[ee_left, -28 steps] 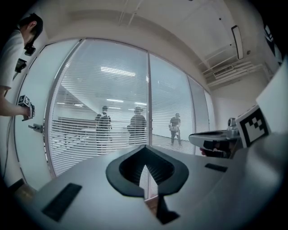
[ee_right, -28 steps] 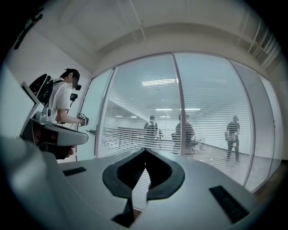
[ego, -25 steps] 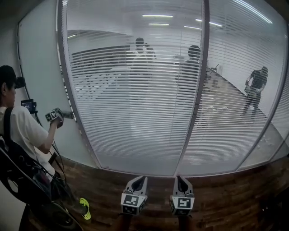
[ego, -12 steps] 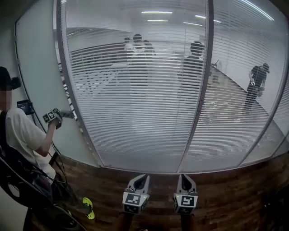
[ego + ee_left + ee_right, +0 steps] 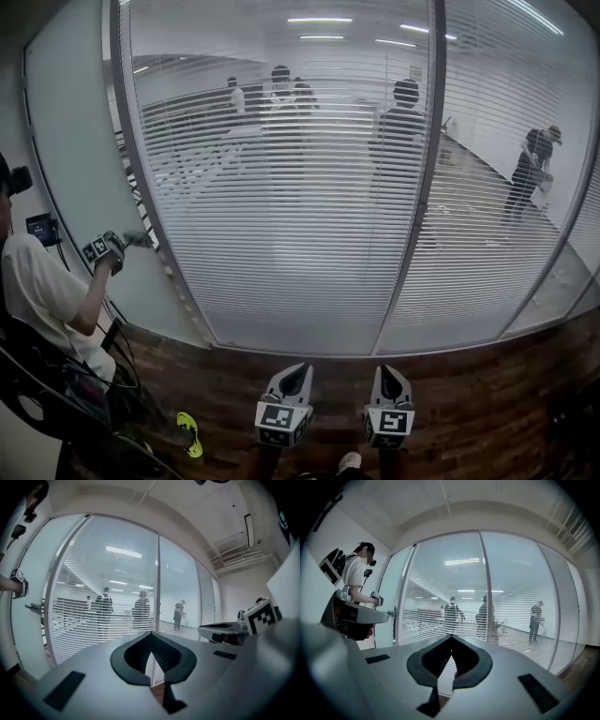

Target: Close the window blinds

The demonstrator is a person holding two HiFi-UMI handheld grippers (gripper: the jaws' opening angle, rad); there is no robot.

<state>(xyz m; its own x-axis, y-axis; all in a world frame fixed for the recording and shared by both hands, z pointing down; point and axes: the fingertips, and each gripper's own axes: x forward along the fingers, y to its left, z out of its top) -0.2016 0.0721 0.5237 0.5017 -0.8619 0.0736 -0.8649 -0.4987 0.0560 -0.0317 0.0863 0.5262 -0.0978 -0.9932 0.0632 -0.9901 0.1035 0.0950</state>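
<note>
While both tools hang low over the dark wooden floor (image 5: pixel 469 403), nothing is closed yet: the white horizontal-slat window blinds (image 5: pixel 281 234) stand far ahead behind the glass wall (image 5: pixel 66 141), slats tilted open, people (image 5: pixel 403 122) showing through. The left tool (image 5: pixel 292 373) and right tool (image 5: pixel 389 373) are each pressed together on nothing, well apart from the blinds. By my reading the whole job remains: reach the control, turn the slats.

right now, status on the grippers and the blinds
Left gripper, right gripper: jaws shut, empty. Blinds ahead, untouched, slats open. Another person at their left edge.
</note>
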